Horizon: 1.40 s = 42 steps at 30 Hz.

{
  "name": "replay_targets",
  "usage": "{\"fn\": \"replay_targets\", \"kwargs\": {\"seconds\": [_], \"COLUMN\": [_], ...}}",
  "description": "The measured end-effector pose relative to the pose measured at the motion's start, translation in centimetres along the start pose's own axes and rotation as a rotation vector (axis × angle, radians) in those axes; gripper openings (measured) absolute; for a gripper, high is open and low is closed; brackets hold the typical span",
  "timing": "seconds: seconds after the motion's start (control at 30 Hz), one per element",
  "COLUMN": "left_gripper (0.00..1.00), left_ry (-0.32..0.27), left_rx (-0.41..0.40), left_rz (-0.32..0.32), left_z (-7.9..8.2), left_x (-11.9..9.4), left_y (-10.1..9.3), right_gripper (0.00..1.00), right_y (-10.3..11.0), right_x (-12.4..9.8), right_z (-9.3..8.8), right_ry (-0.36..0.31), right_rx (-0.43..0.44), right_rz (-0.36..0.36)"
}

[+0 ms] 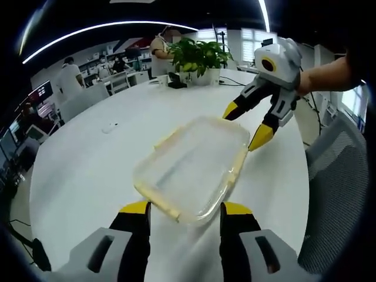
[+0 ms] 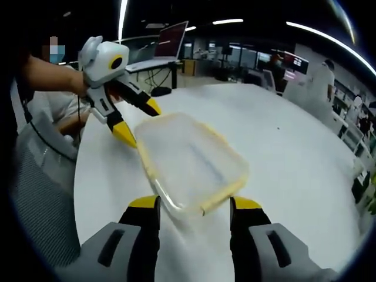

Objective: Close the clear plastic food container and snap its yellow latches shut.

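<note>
We note a large round white table [image 1: 88, 170] filling the middle of both views. At the right edge of the left gripper view, a grey mesh office chair [image 1: 338, 194]; the same chair [image 2: 41, 194] at the lower left of the right gripper view. A potted green plant [image 1: 198, 57] stands at top centre of the left gripper view, at the table's far side.

The clear plastic food container [image 1: 191, 167] lies flat on the table at frame centre, lid on, its yellow latches [image 1: 238, 167] along the edges; whether they are snapped we cannot tell. In the right gripper view it [image 2: 191, 161] again sits at centre.

Left gripper [image 1: 185, 214]: jaws wide apart, straddling the container's near end, gripping nothing. Right gripper [image 2: 194, 211]: likewise spread across the opposite end, nothing clamped. Each shows in the other's view, right gripper [image 1: 247, 126] upper right, left gripper [image 2: 138, 123] upper left.
</note>
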<state>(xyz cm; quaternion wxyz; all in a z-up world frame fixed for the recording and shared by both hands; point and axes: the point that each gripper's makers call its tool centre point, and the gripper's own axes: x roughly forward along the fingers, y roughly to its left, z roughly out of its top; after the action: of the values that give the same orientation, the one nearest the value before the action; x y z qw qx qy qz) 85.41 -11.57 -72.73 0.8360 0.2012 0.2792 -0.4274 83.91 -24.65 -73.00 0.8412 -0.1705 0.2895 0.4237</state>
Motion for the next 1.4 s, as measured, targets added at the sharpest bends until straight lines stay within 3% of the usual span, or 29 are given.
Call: {"fn": "replay_targets", "kwargs": {"seconds": [0.6,1.1,1.4], "left_gripper": [0.41,0.41,0.46], "left_ry": [0.02,0.025,0.028], "left_rx": [0.009,0.004,-0.017], "left_rz": [-0.003,-0.005,0.004], "left_z": [0.9,0.7,0.3], "left_x": [1.5,1.5,0.4], "left_y": [2.2,2.2,2.1], "right_gripper": [0.44,0.44,0.49], "right_y": [-2.5,-2.5,-1.8], "right_x": [1.1,1.2,0.4], "right_z": [0.7,0.8,1.3], "right_ry": [0.028,0.042,0.011], "right_rx": [-0.008,-0.01,0.017], "right_rz": [0.007,0.014,-0.005]}}
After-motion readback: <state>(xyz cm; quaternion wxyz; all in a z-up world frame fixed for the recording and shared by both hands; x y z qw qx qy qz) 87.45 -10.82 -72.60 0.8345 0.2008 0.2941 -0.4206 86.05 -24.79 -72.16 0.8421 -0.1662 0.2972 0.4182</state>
